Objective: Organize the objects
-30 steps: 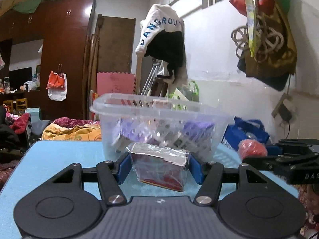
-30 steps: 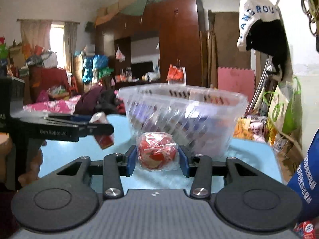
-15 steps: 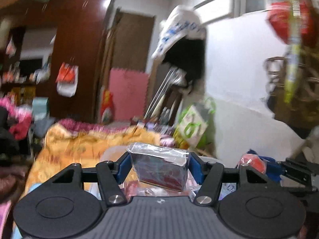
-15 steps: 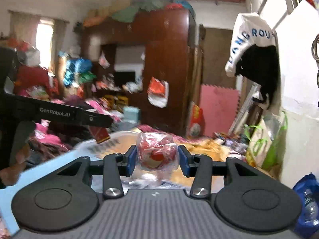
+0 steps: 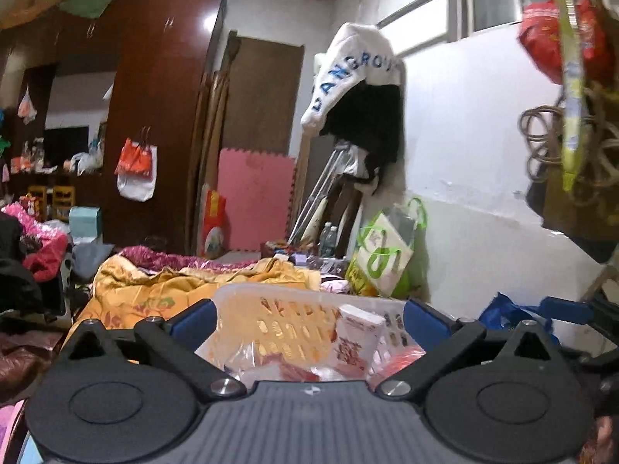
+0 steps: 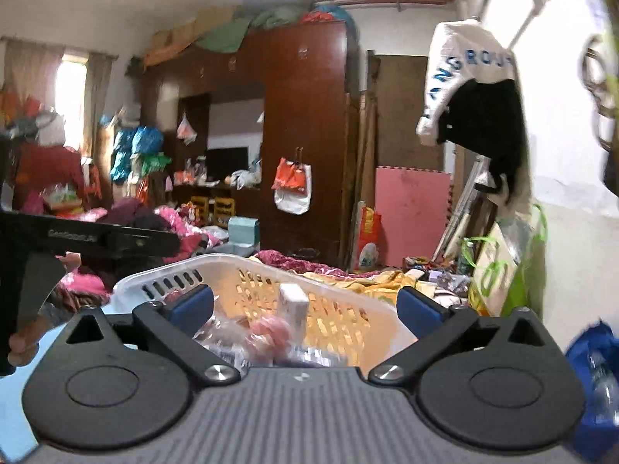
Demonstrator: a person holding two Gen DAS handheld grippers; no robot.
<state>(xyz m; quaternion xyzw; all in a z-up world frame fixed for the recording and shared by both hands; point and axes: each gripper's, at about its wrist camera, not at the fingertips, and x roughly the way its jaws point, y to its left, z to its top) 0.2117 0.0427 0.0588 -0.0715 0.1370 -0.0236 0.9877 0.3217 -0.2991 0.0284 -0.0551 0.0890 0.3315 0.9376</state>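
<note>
A clear slotted plastic basket (image 5: 271, 299) (image 6: 216, 265) sits just below both grippers, holding several wrapped snack packs. My left gripper (image 5: 307, 319) is open and empty above it; a white and red box (image 5: 356, 342) stands upright in the basket between its jaws. My right gripper (image 6: 303, 307) is open and empty above the basket too. A red wrapped ball (image 6: 271, 330) and a white box (image 6: 293, 303) lie inside below it. The left gripper's body (image 6: 96, 237) shows at the left of the right wrist view.
The right gripper (image 5: 561, 309) reaches in from the right edge of the left wrist view. A yellow blanket (image 5: 154, 290) lies behind the basket. A dark wardrobe (image 6: 301, 135), a pink foam mat (image 5: 255, 197) and a green bag (image 5: 387, 255) stand beyond. A blue bag (image 6: 595, 367) sits right.
Both grippers rose over the basket and opened. The wrapped red pack left the left gripper and the red ball left the right gripper; both now lie in the basket.
</note>
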